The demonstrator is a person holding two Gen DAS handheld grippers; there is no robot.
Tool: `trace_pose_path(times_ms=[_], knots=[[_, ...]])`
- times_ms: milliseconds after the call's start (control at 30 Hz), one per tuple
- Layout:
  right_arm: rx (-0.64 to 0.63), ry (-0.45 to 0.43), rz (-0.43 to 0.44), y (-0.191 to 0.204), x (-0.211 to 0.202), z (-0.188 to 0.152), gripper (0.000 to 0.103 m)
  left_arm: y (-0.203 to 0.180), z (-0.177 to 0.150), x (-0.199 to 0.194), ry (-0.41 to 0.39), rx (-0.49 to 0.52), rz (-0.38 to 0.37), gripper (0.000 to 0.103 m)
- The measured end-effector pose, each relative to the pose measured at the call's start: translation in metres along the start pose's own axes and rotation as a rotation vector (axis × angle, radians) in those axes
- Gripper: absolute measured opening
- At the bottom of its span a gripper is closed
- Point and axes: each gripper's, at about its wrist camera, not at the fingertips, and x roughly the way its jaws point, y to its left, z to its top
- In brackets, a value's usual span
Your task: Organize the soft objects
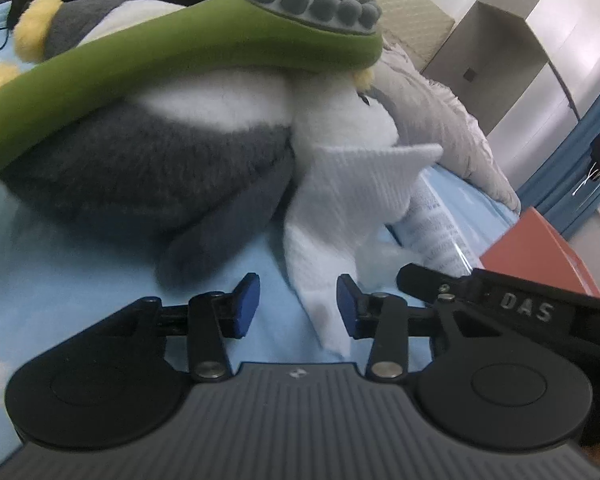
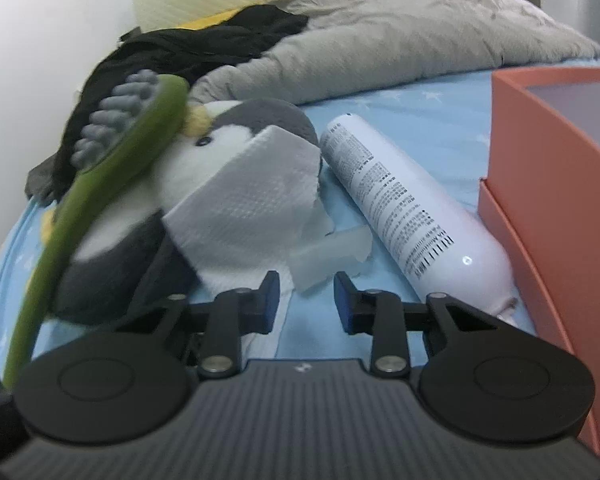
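Both grippers low over the bed, jaws apart, nothing held.

Left to right: the green massager [image 1: 100,76] lies across the plush penguin [image 1: 148,168], a white cloth [image 1: 352,208] drapes off the toy, then the tube [image 2: 404,208] and the orange box [image 2: 556,184]. The left gripper [image 1: 298,304] straddles the cloth's tail, pads not pressing; the right gripper [image 2: 306,300] hangs empty by the cloth's edge. Tug that cloth and the massager may well slide off, or the tube roll.
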Motion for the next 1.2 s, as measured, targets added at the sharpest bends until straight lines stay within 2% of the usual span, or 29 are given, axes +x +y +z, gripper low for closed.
trace_pose_path(times_ms=[200, 333, 433, 567, 600, 767, 1033, 1200], knots=[[0.087, 0.063, 0.030, -0.008, 0.027, 0.008, 0.034, 0.019, 0.011, 0.021, -0.026, -0.088, -0.099, 0.048], [0.109, 0.071, 0.024, -0.009, 0.039, 0.009, 0.034, 0.028, 0.018, 0.030, -0.029, -0.150, -0.140, 0.048], [0.080, 0.060, 0.009, -0.006, 0.042, 0.009, 0.031, 0.031, 0.022, 0.037, -0.019, -0.179, -0.143, 0.035], [0.046, 0.052, -0.009, -0.001, 0.044, 0.010, 0.023, 0.028, 0.026, 0.044, 0.001, -0.188, -0.132, 0.008], [0.036, 0.049, -0.013, 0.000, 0.043, 0.011, 0.022, 0.027, 0.026, 0.045, 0.004, -0.188, -0.134, 0.006], [-0.006, 0.030, -0.013, 0.004, 0.023, 0.009, 0.020, 0.012, 0.025, 0.031, -0.008, -0.162, -0.150, 0.004], [-0.008, 0.029, 0.003, 0.002, -0.018, -0.003, 0.019, -0.008, 0.022, -0.014, -0.016, -0.153, -0.115, 0.004], [-0.027, 0.028, 0.012, 0.006, -0.052, -0.020, 0.019, -0.015, -0.002, -0.058, -0.003, -0.181, -0.108, 0.004]])
